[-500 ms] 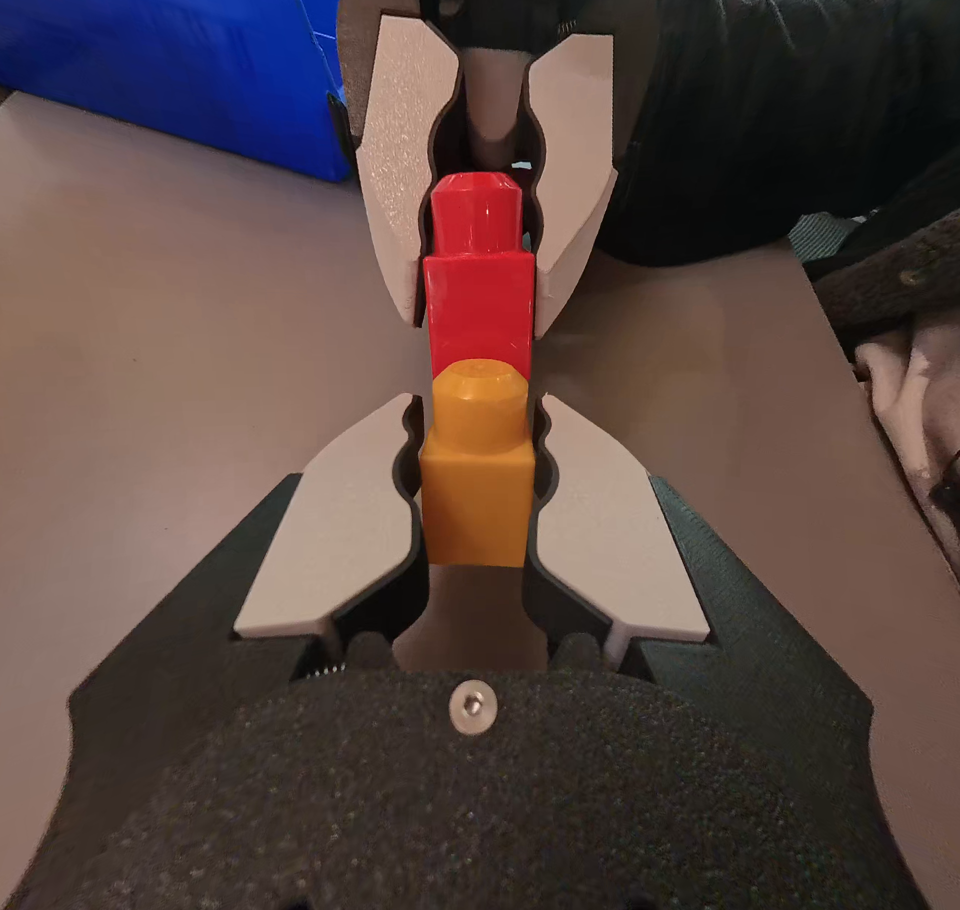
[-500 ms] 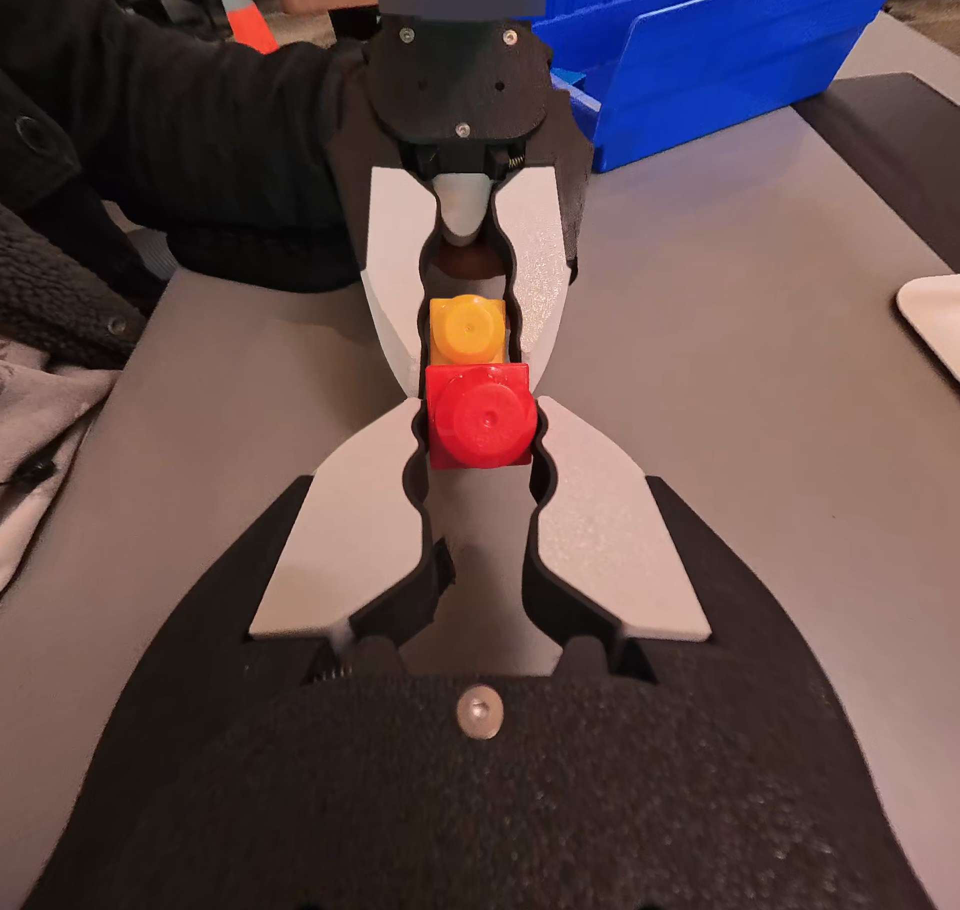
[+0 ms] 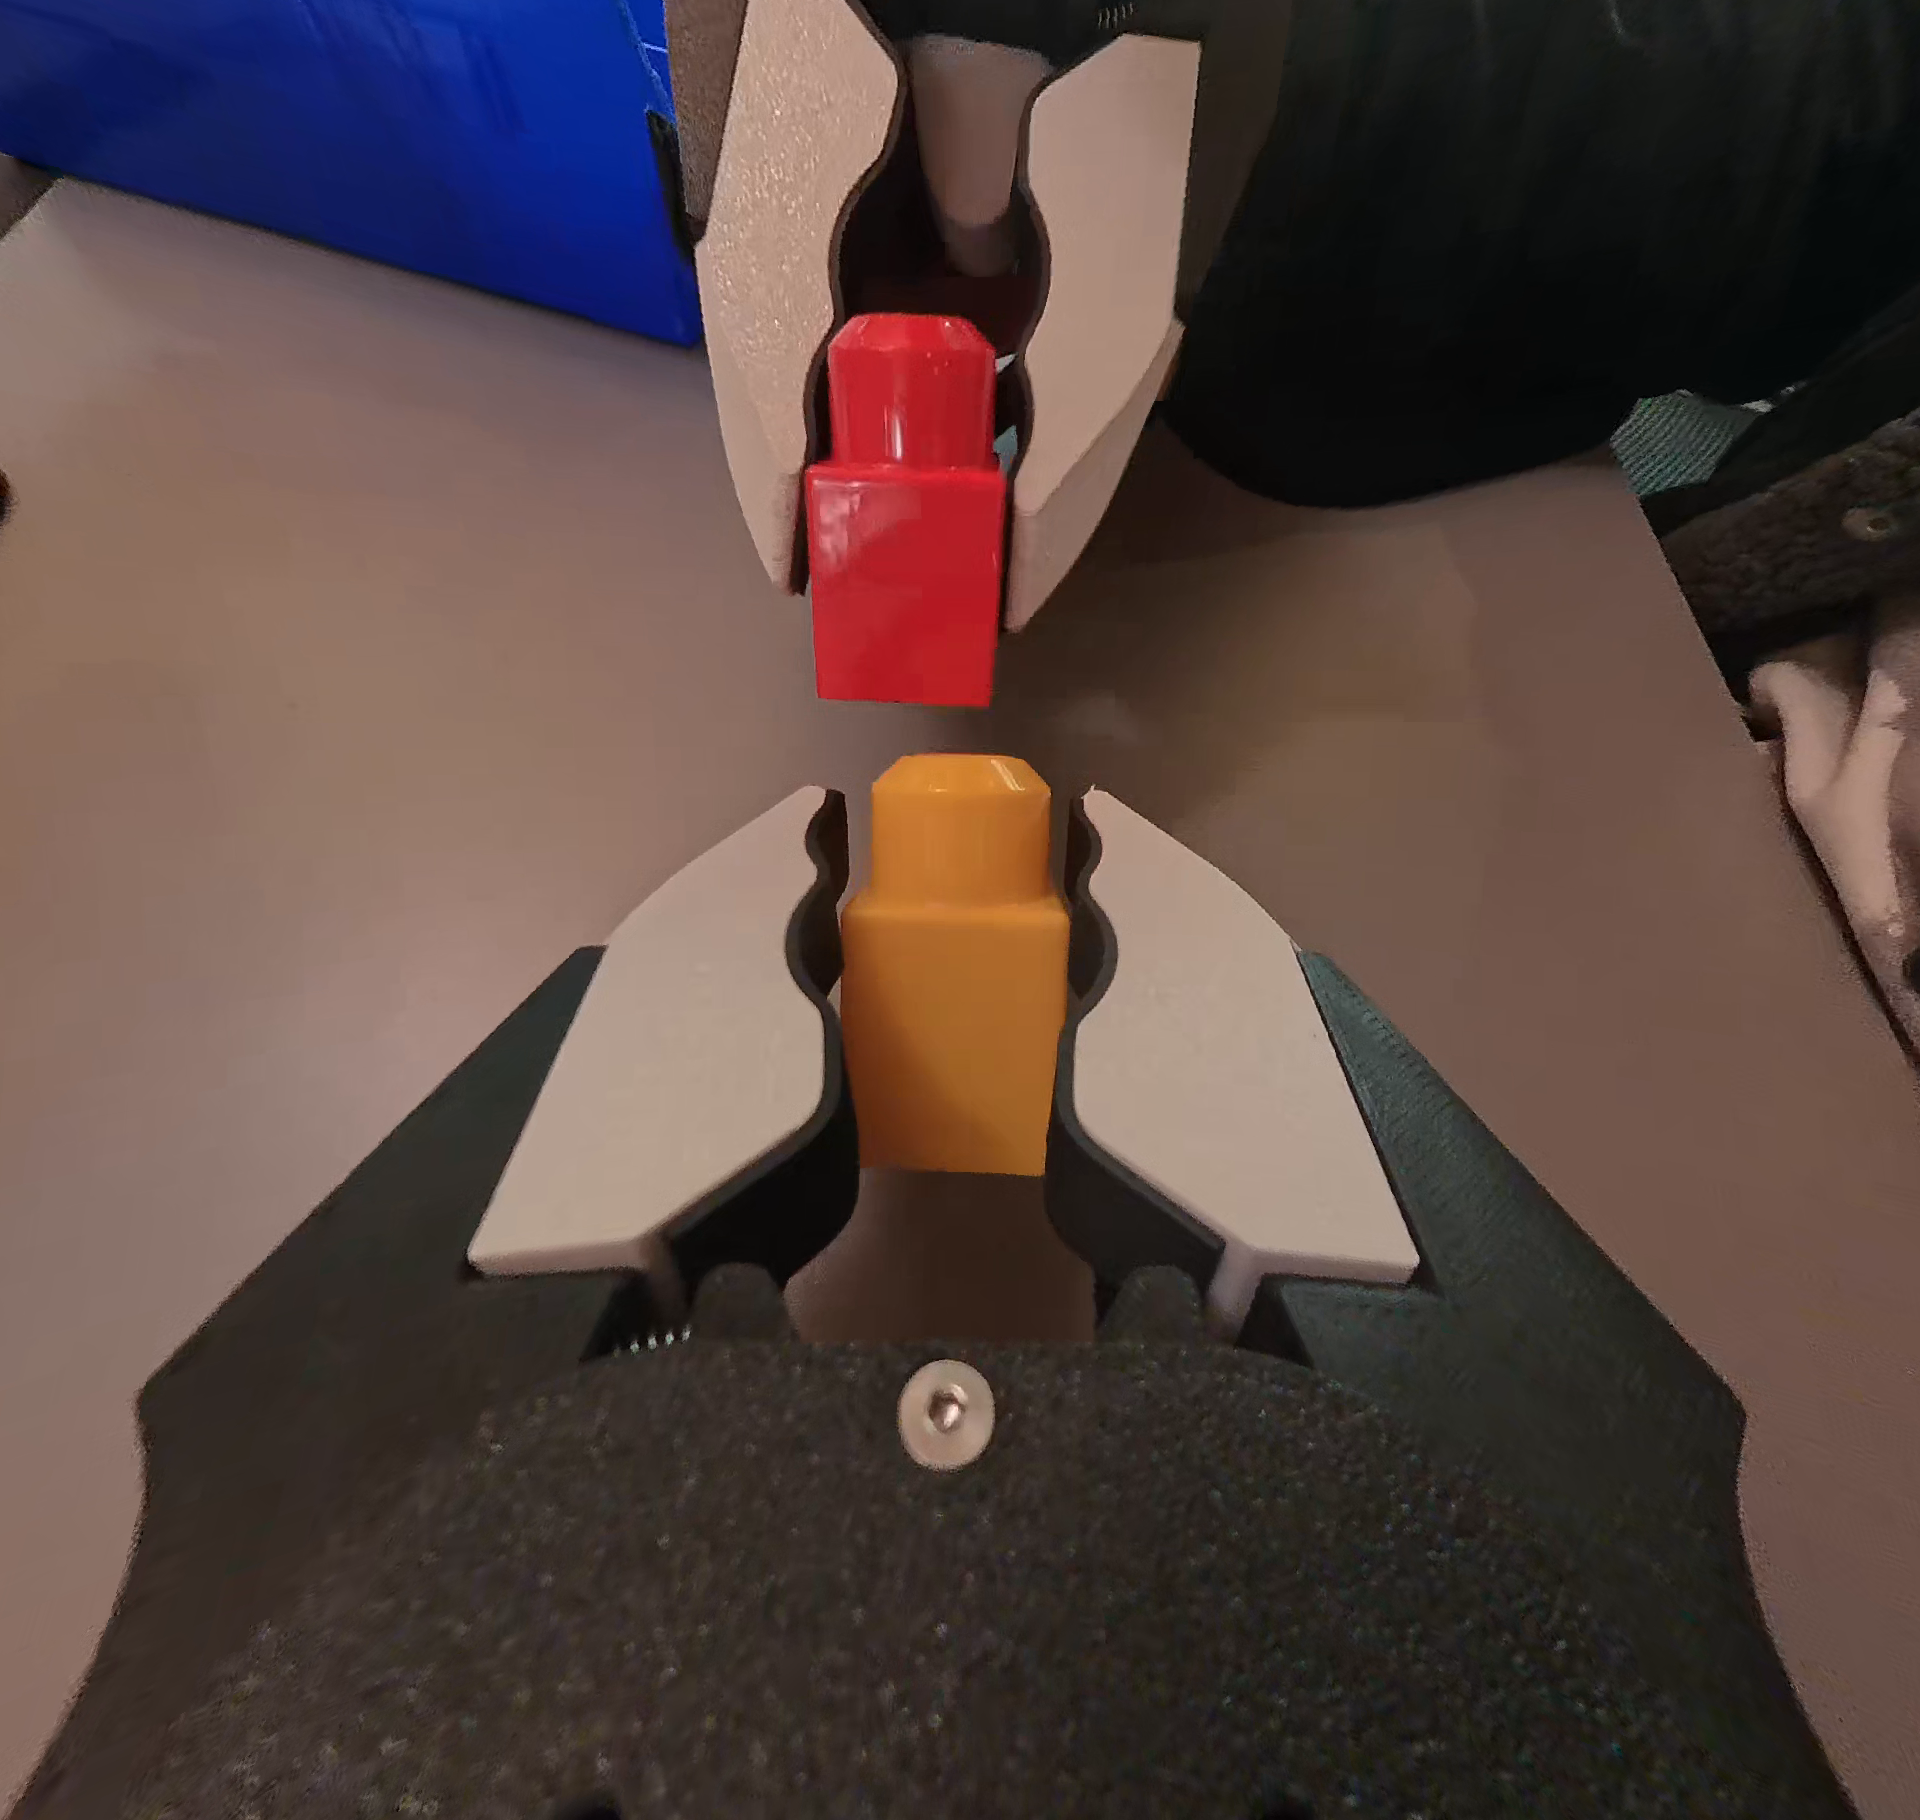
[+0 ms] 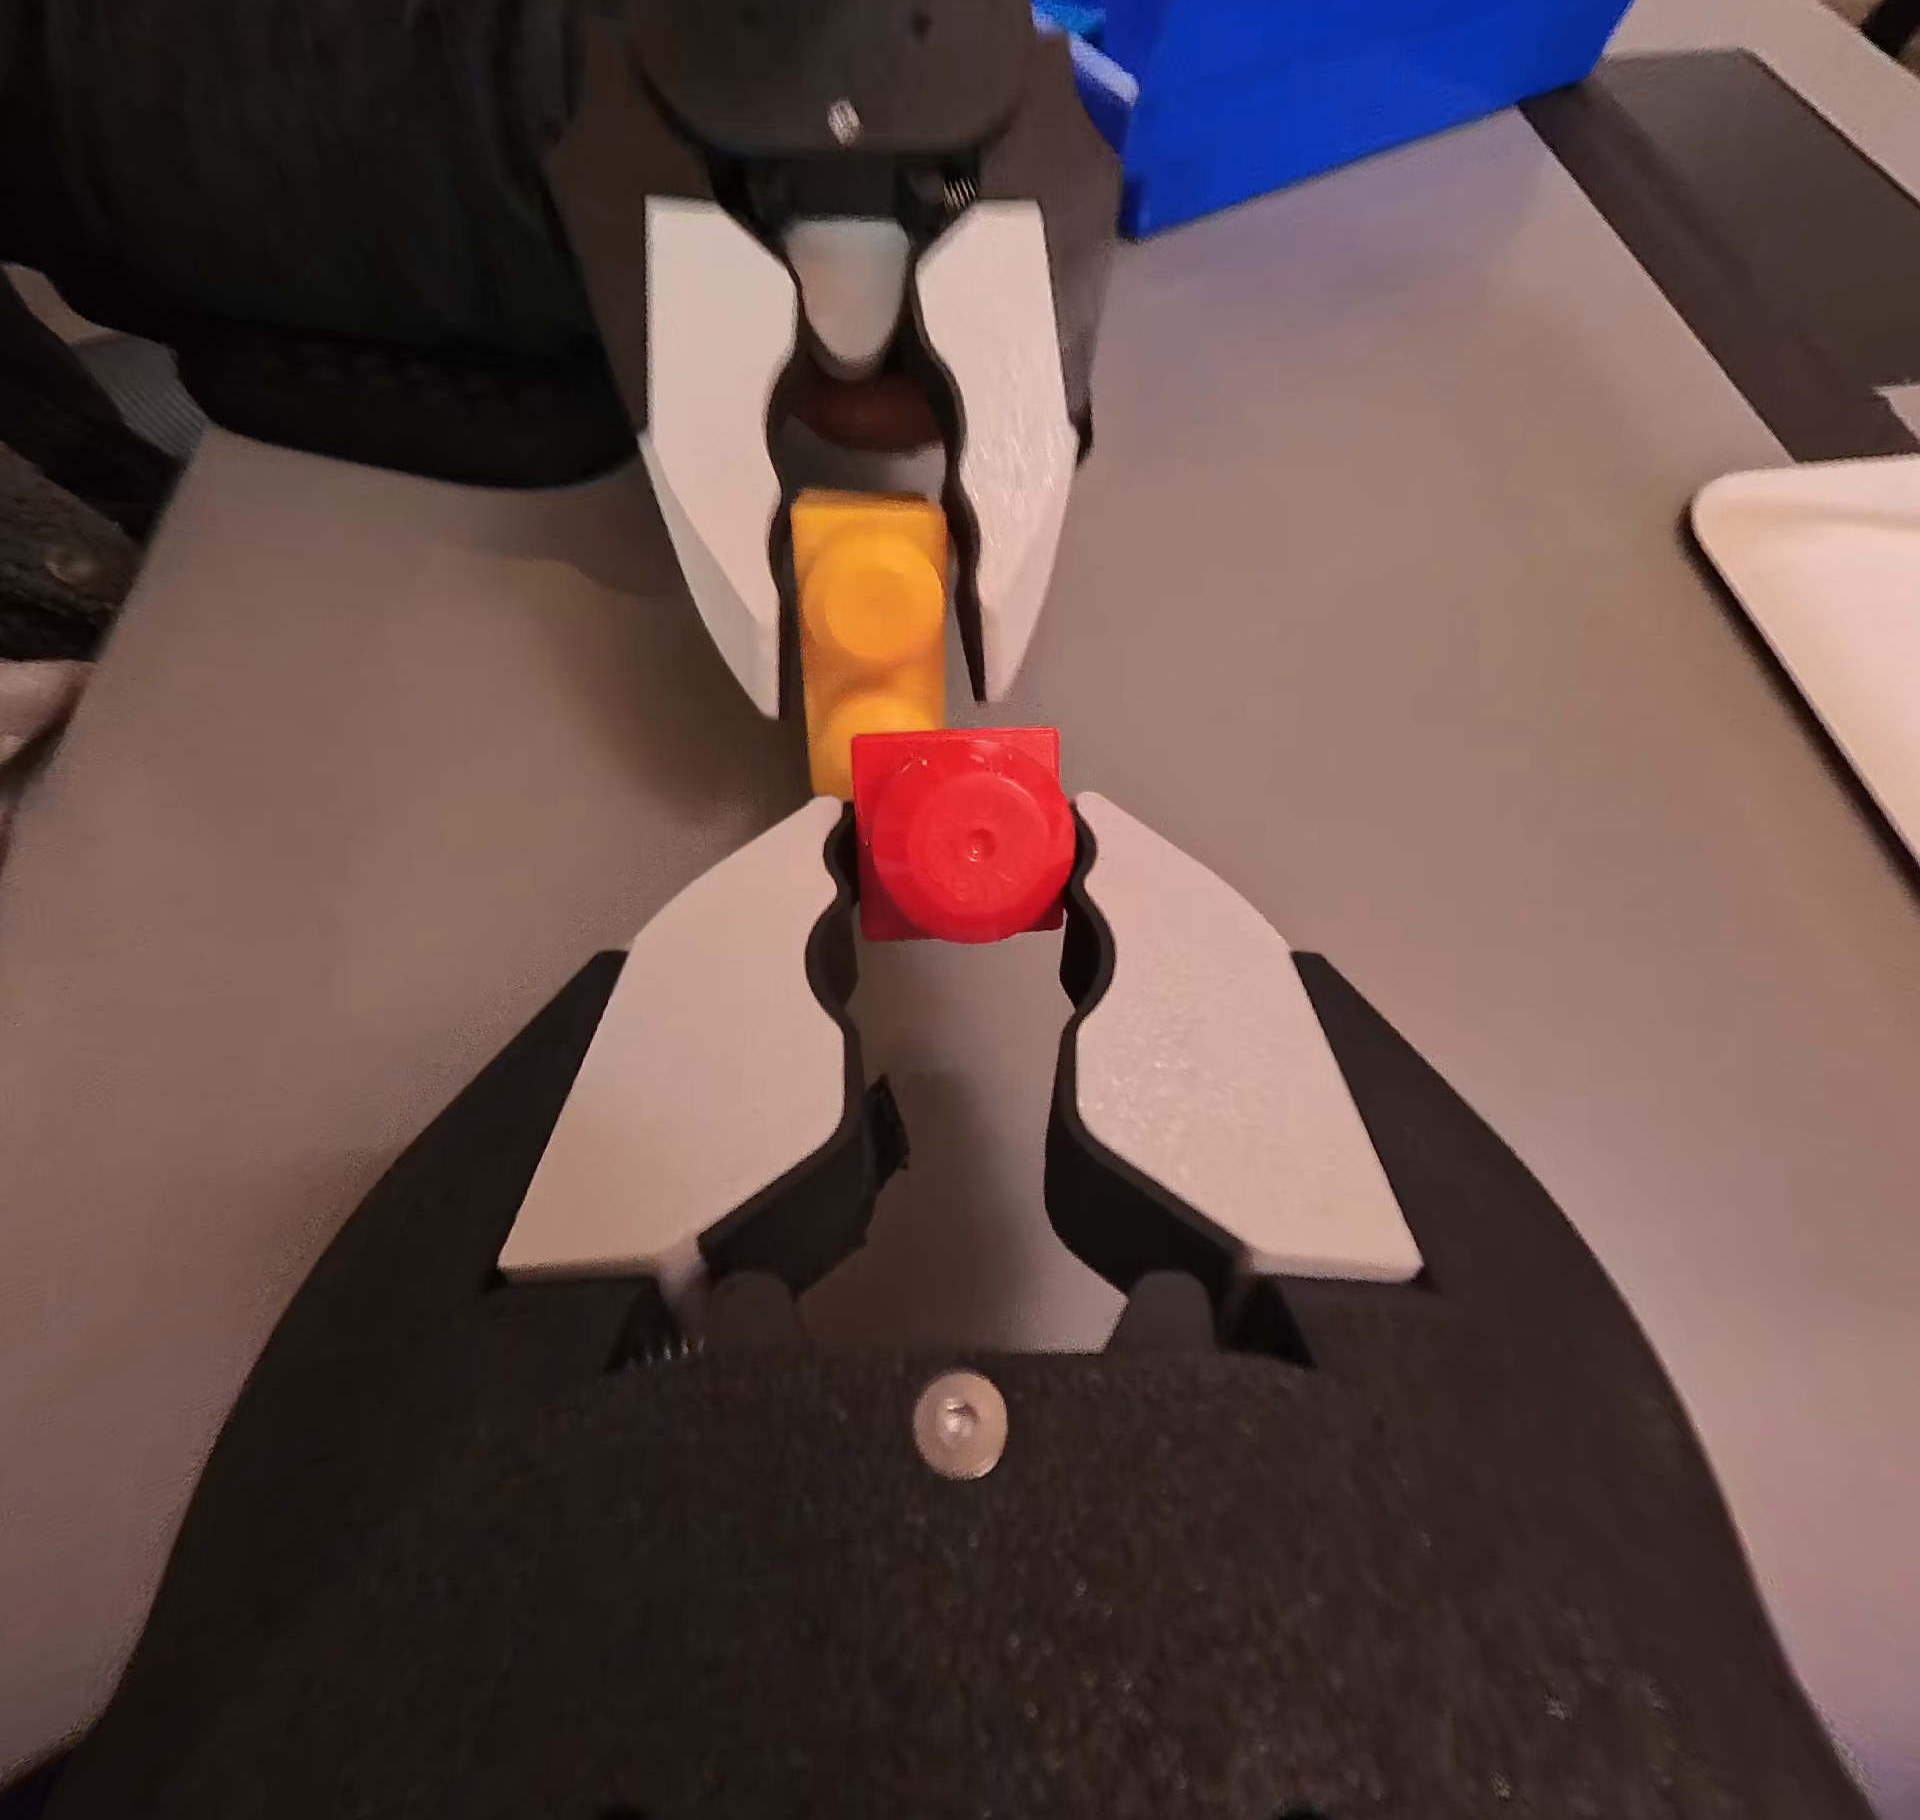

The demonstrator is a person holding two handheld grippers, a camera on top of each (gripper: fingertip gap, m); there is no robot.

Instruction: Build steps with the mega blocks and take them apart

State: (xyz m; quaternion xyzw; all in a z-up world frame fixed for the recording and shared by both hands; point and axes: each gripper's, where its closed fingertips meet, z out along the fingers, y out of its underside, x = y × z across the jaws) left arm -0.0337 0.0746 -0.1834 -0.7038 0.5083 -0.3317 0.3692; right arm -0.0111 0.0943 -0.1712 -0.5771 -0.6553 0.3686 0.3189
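Observation:
In the left wrist view, my left gripper (image 3: 954, 804) is shut on an orange mega block (image 3: 951, 1032), stud pointing away from the camera. Facing it, my right gripper (image 3: 902, 607) is shut on a red one-stud block (image 3: 904, 586). A small gap separates the red block's base from the orange stud. In the right wrist view, my right gripper (image 4: 958, 809) grips the red block (image 4: 961, 861), stud toward the camera. Beyond it, the left gripper (image 4: 881, 700) holds the orange block (image 4: 868, 607), which shows two studs. Both blocks are above the grey table (image 3: 312, 627).
A blue bin (image 3: 312, 108) stands at the table's far edge and also shows in the right wrist view (image 4: 1351, 56). A white flat object (image 4: 1829, 575) and a dark mat (image 4: 1714, 243) lie to the right. A person's dark sleeve (image 3: 1507, 212) is behind the grippers. Less than 4 cm separates the two grippers' tips. The white flat object (image 4: 1829, 575) is about 30 cm from both grippers' fingertips.
The red block was seated on the orange block's stud. The two grippers have pulled apart and the blocks are now separated by a small gap.

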